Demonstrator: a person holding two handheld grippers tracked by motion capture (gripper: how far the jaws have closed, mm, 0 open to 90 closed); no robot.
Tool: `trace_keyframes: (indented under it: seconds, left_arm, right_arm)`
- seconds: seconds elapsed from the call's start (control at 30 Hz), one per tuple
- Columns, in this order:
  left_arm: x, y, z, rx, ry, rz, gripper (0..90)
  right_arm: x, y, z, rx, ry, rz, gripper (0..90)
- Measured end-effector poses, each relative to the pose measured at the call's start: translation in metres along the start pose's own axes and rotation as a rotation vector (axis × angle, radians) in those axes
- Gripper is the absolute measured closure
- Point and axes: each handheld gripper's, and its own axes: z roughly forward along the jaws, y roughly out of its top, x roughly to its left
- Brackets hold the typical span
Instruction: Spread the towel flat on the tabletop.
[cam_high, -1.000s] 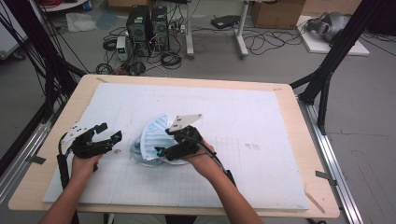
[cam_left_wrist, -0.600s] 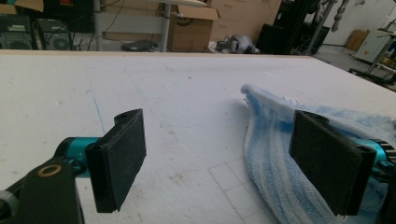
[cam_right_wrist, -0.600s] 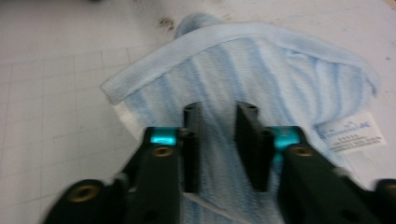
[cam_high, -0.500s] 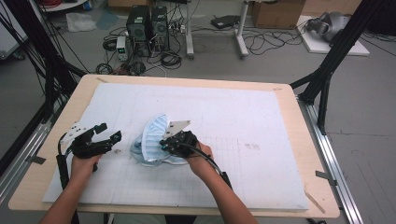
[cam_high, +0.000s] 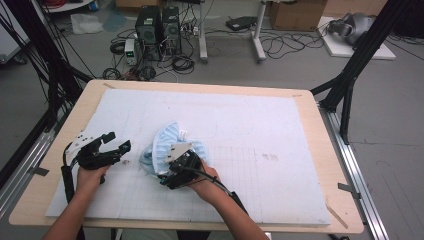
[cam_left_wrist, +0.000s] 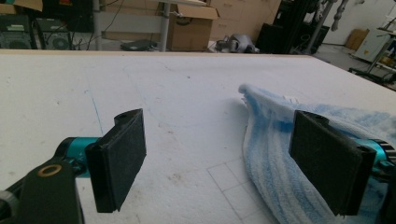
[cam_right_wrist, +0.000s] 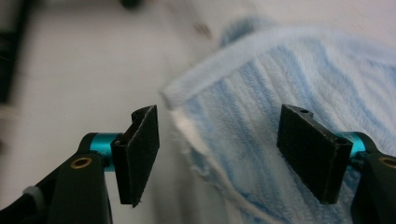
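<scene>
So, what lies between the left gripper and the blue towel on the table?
Bare white mat, in the high view; the left gripper is open beside the blue towel, not touching.

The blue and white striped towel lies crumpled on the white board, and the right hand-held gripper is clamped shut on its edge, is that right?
Not quite. The right hand-held gripper is open: the right gripper view shows its jaws apart, with the towel edge between them and no pad pressing on it. The towel does lie crumpled on the white board.
</scene>
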Motion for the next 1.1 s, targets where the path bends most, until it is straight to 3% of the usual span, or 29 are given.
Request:
trace_keyframes:
  seconds: [0.03, 0.1, 0.23, 0.27, 0.33, 0.4, 0.43, 0.47, 0.5, 0.53, 0.57, 0.6, 0.67, 0.73, 0.8, 0.87, 0.9, 0.97, 1.07, 1.1]
  left_arm:
    - [0.000, 0.000, 0.000, 0.001, 0.001, 0.000, 19.2]
    - [0.001, 0.000, -0.001, 0.001, 0.002, -0.001, 19.2]
    - [0.002, 0.000, -0.001, 0.001, 0.003, 0.000, 19.2]
    - [0.001, 0.000, -0.001, 0.001, 0.006, -0.005, 19.2]
    - [0.001, 0.000, -0.001, 0.000, 0.005, -0.003, 19.2]
    - [0.001, 0.000, -0.001, 0.001, 0.004, 0.000, 19.2]
    - [0.001, 0.000, -0.001, 0.000, 0.004, -0.003, 19.2]
    - [0.001, -0.001, 0.000, 0.002, 0.003, -0.003, 19.2]
    - [0.000, -0.001, 0.000, 0.002, 0.004, -0.002, 19.2]
    - [0.000, -0.001, 0.001, 0.004, 0.003, -0.001, 19.3]
    - [0.000, 0.000, 0.001, 0.005, 0.001, 0.000, 19.3]
    - [0.000, 0.000, 0.001, 0.005, 0.000, 0.000, 19.3]
    - [0.000, 0.000, 0.001, 0.002, 0.004, -0.003, 19.3]
    - [0.000, 0.000, 0.000, 0.002, 0.002, -0.003, 19.3]
    - [0.001, 0.000, 0.000, 0.003, 0.003, -0.005, 19.3]
    - [0.001, -0.001, 0.000, 0.003, 0.002, -0.006, 19.3]
    - [0.001, -0.001, 0.000, 0.002, 0.003, -0.005, 19.3]
    - [0.001, -0.001, -0.001, 0.002, 0.005, -0.006, 19.3]
    - [0.002, -0.001, -0.002, 0.002, 0.006, -0.009, 19.3]
    - [0.002, -0.001, -0.002, 0.002, 0.007, -0.009, 19.3]
  right_arm:
    - [0.002, 0.000, 0.004, 0.034, -0.059, -0.019, 37.5]
    - [0.004, 0.002, 0.004, 0.048, -0.117, -0.058, 63.2]
    - [-0.006, 0.004, -0.009, 0.001, -0.105, -0.011, 88.0]
    - [-0.010, 0.003, -0.013, -0.007, -0.109, -0.002, 89.2]
    - [-0.019, 0.001, -0.023, -0.049, -0.085, 0.063, 89.2]
    - [-0.028, -0.002, -0.034, -0.079, -0.097, 0.097, 88.8]
    - [-0.033, -0.003, -0.036, -0.091, -0.011, 0.118, 64.8]
    - [-0.033, -0.003, -0.036, -0.091, -0.011, 0.118, 64.8]
    - [-0.031, -0.004, -0.035, -0.098, 0.020, 0.120, 58.0]
    - [-0.026, -0.004, -0.032, -0.093, 0.040, 0.107, 58.8]
    - [-0.021, -0.004, -0.029, -0.083, 0.025, 0.070, 57.4]
    - [-0.017, -0.004, -0.026, -0.076, 0.025, 0.047, 51.2]
    - [-0.012, -0.004, -0.018, -0.073, 0.059, 0.055, 38.4]
    - [-0.005, -0.003, -0.009, -0.053, 0.057, 0.022, 33.5]
    - [0.002, -0.001, -0.001, -0.019, 0.011, -0.023, 37.8]
    - [0.008, 0.000, 0.005, 0.042, -0.102, -0.077, 56.1]
    - [0.008, 0.000, 0.006, 0.043, -0.124, -0.084, 67.8]
    - [0.007, 0.000, 0.004, 0.042, -0.127, -0.075, 85.8]
    - [-0.001, 0.000, -0.003, -0.003, -0.097, -0.021, 87.6]
    - [-0.009, -0.001, -0.011, -0.047, -0.062, 0.046, 87.6]
